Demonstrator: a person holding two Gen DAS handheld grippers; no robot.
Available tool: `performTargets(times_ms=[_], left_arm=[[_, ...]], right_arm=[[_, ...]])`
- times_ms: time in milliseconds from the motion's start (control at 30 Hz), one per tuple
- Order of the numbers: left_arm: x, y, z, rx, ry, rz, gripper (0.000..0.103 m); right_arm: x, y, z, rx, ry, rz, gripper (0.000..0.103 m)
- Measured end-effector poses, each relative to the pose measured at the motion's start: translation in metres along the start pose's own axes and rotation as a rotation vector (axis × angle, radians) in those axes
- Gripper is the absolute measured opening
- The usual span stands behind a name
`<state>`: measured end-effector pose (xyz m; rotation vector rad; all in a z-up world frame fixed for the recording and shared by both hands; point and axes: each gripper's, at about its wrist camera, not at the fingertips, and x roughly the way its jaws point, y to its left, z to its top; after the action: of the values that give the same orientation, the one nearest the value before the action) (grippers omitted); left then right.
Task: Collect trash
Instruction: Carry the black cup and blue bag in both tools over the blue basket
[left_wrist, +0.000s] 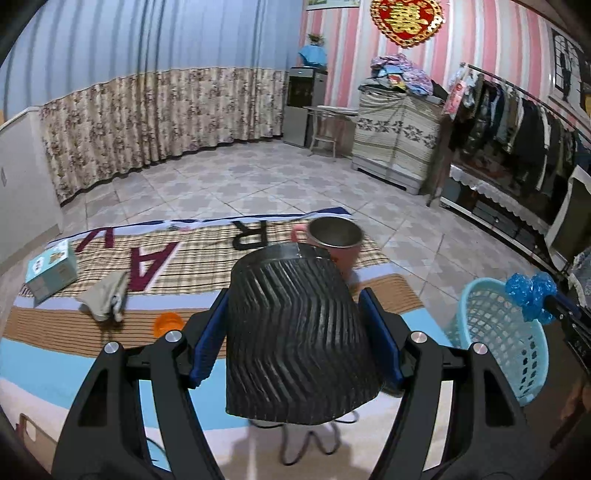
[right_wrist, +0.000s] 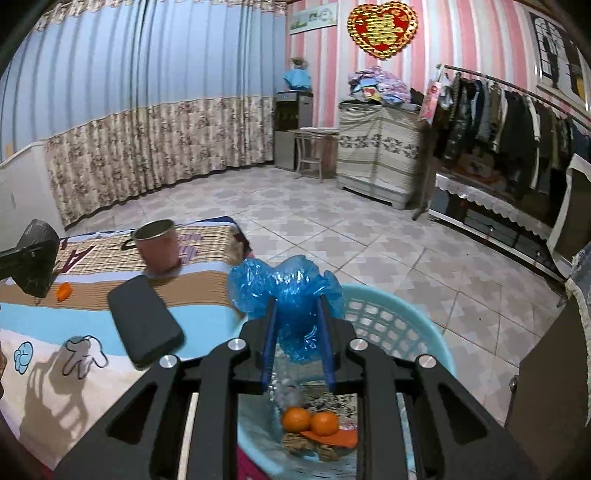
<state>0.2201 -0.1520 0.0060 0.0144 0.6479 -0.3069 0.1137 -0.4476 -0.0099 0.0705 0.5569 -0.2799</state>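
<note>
On the bed, the left wrist view alone shows a pale blue box at the far left, then a crumpled grey-beige rag. An orange cap lies just right of that, seen in both views. The left gripper has its fingers spread wide and clamped on the sides of a black ribbed cup, tilted and raised above the bedcover. Behind it stands a pink metal mug, upright near the bed's far edge. The right wrist view adds a dark flat phone lying on the blue stripe, hidden in the left view. Further right, the right gripper holds a crumpled blue plastic bag between narrowly set fingers, above the rim of a light blue basket beside the bed. Only this view looks inside the basket: two oranges, orange peel and brown scraps at the bottom.
</note>
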Motion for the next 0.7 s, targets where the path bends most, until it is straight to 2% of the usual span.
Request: performTargets(times_ms=[433, 700], left_arm=[[0.016, -0.083, -0.012, 0.106, 0.013, -0.069, 0.068], [0.027, -0.119, -0.021, 0.129, 0.033, -0.116, 0.068]], right_arm=[[-0.006, -0.055, -0.012, 0.05, -0.002, -0.052, 0.021], [-0.01, -0.077, -0.019, 0.091, 0.006, -0.071, 0.021]])
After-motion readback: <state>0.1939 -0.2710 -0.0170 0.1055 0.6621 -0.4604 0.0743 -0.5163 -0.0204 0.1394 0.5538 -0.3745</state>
